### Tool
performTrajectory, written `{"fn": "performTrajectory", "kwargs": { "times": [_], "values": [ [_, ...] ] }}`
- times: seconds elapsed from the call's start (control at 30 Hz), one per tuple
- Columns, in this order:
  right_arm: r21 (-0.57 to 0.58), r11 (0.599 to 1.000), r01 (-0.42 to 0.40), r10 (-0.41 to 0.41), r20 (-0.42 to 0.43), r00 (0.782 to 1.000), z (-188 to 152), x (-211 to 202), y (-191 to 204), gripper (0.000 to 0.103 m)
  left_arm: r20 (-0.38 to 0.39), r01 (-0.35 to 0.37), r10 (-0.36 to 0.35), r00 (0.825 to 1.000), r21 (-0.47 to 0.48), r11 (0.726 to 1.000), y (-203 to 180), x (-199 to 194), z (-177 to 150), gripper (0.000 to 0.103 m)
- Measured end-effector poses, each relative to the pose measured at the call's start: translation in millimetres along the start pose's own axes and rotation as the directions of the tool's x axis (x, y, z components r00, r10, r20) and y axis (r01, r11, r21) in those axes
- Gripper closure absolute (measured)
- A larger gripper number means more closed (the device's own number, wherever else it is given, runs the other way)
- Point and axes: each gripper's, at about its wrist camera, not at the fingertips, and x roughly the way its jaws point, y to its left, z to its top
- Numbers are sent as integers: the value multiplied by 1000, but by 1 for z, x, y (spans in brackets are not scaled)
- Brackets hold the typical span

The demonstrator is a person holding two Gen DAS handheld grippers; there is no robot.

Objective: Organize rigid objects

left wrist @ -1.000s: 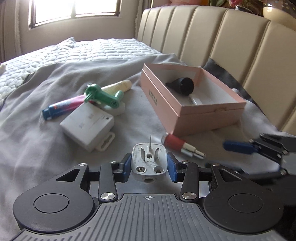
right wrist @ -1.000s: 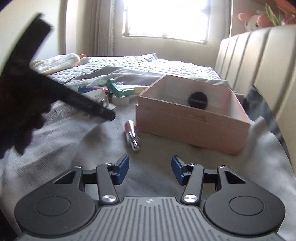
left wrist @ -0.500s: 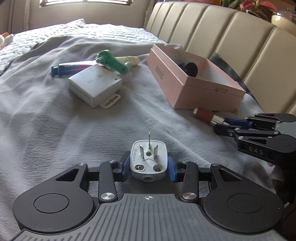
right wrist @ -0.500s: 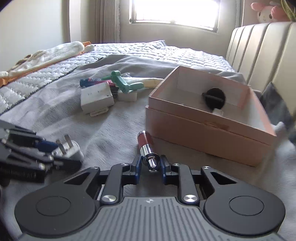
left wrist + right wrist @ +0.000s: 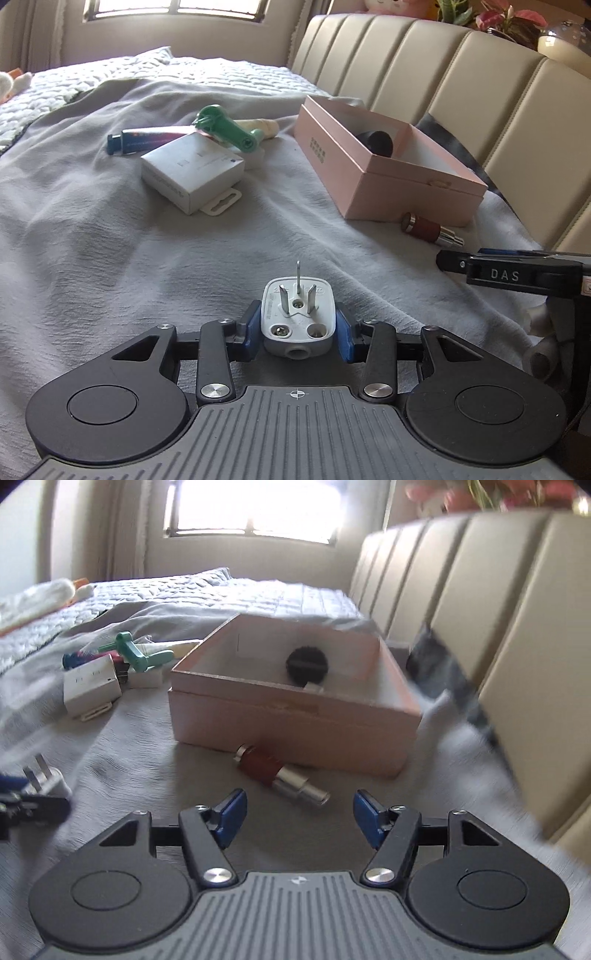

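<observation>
Grey blanket (image 5: 155, 258) on bed by padded headboard (image 5: 461, 70), left tongs (image 5: 298, 326) pinching plug (image 5: 297, 317), right tongs (image 5: 298, 821) spread.

white plug (image 5: 297, 317): prongs up | red-silver cylinder (image 5: 281, 774): flat beside pink box (image 5: 291, 720)

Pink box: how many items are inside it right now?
1 for sure: a black round knob against the far wall of the pink box. A small pale piece pokes up below it; the near wall may hide more.
</observation>
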Motion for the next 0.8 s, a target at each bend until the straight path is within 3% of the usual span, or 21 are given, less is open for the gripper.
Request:
{"fn": "performTrajectory", "kwargs": {
  "times": [0.1, 0.17, 0.2, 0.33, 0.4, 0.47, 0.5, 0.57, 0.67, 0.8],
  "values": [
    [117, 993, 11, -4, -57, 998, 1, 15, -5, 39, 0, 12, -12, 1000, -8, 1000, 2, -1, 0, 59],
    [108, 994, 30, -23, -68, 997, 2, 20, -10, 42, 5, 21, -21, 1000, -15, 1000, 4, -1, -1, 59],
    [78, 994, 73, -69, -59, 996, 4, 22, -11, 49, 8, 23, -23, 1000, -19, 1000, 5, -1, -1, 59],
    [58, 964, 258, -260, 20, 965, 16, 25, -32, 50, 20, 28, -27, 999, -41, 999, 7, -1, -2, 59],
    [124, 967, 221, -225, 19, 974, 18, 21, -46, 49, 21, 29, -28, 999, -44, 999, 7, -2, -2, 59],
    [175, 979, 102, -108, 28, 994, 14, 16, -53, 40, 21, 26, -25, 999, -39, 999, 6, -1, -2, 59],
    [181, 983, 36, -43, 37, 998, 11, 13, -51, 34, 22, 23, -22, 1000, -35, 999, 5, -1, -3, 59],
    [137, 989, -53, 46, 58, 997, 5, 11, -39, 32, 24, 20, -19, 1000, -30, 999, 4, -2, -3, 59],
    [63, 997, -48, 45, 50, 998, 9, 19, -17, 29, 26, 20, -19, 999, -29, 999, 4, -2, -4, 59],
    [54, 998, -38, 36, 23, 999, 22, 35, -3, 26, 30, 20, -19, 999, -28, 999, 4, -2, -4, 59]
  ]
}}
